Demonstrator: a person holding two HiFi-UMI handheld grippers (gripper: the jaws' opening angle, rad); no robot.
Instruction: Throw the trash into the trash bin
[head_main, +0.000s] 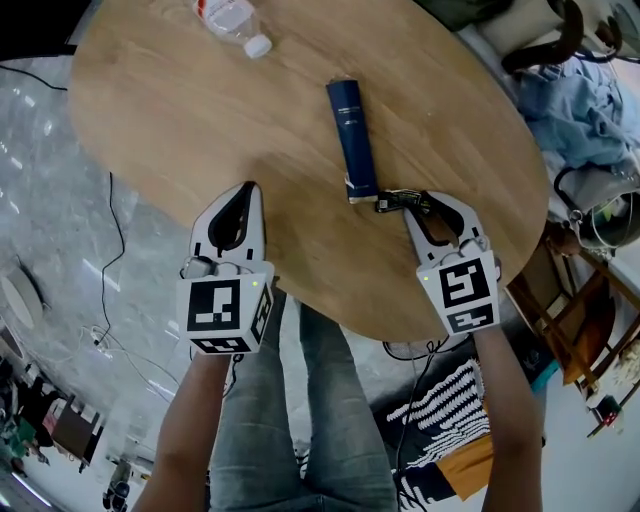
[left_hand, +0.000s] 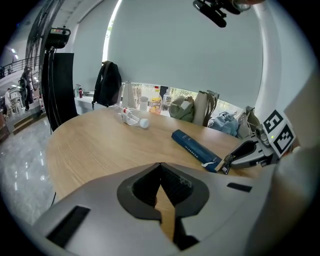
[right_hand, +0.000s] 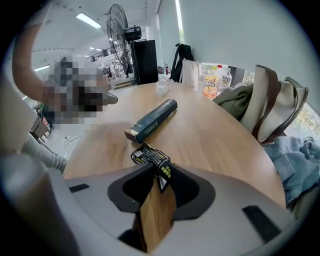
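Observation:
A crumpled black wrapper (head_main: 393, 201) lies on the round wooden table (head_main: 180, 130), just below the near end of a long dark-blue box (head_main: 352, 138). My right gripper (head_main: 408, 203) points down at it, and its tips pinch the wrapper (right_hand: 150, 159) by its near edge. The blue box (right_hand: 152, 120) lies just beyond. A clear plastic bottle (head_main: 232, 22) with a white cap lies at the table's far side. My left gripper (head_main: 250, 188) rests over the table's near-left edge, shut and holding nothing. No trash bin is in view.
A chair piled with blue clothes (head_main: 585, 110) and a wooden chair (head_main: 570, 310) stand right of the table. Cables run over the grey floor (head_main: 60, 180) at the left. Bags and drink bottles (left_hand: 170, 105) crowd the table's far side. A tall fan (right_hand: 116, 25) stands behind.

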